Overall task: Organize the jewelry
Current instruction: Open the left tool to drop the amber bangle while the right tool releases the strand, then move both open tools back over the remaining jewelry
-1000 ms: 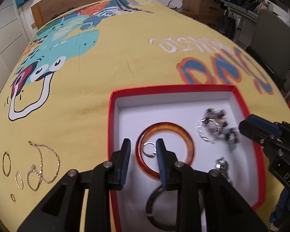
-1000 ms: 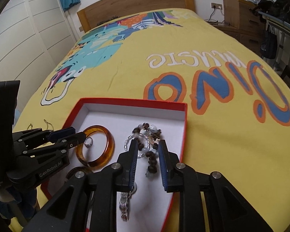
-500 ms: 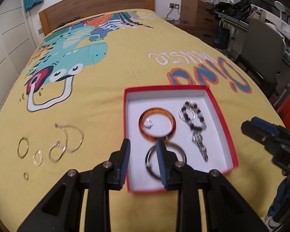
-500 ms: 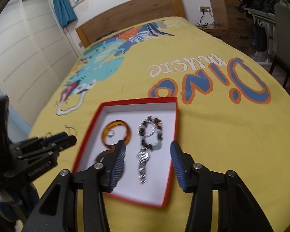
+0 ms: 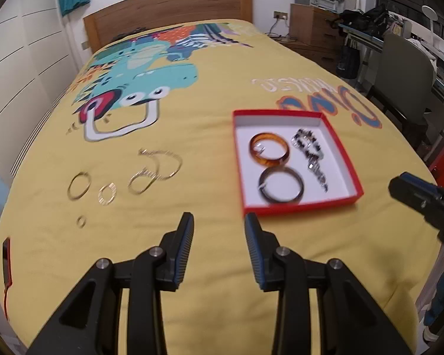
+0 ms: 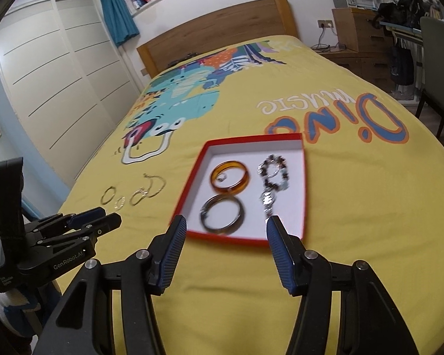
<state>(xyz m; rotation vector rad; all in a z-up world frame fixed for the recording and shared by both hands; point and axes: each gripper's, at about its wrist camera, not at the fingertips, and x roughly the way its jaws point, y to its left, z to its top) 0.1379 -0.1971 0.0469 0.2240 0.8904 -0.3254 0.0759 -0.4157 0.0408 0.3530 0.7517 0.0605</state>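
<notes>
Now both tongs [image 5: 219,222] [image 6: 225,224] pulled back from red box [image 5: 344,201], spread wider (empty).

The yellow printed bedspread [image 5: 210,124] lies bare between the shallow red cardboard box with a white floor [image 5: 358,190] and the loose gold hoops and chain [image 5: 151,171] to its left, leaving a wide lane there. Both the left hand-held gripper [image 5: 219,227] and the right hand-held gripper [image 6: 225,230] stand apart-jawed over bare cloth just before the box's near rim. Inside, an amber bangle [image 6: 229,177], a dark bangle [image 6: 222,214] and what looks like a beaded bracelet [image 6: 272,173] crowd the floor.
</notes>
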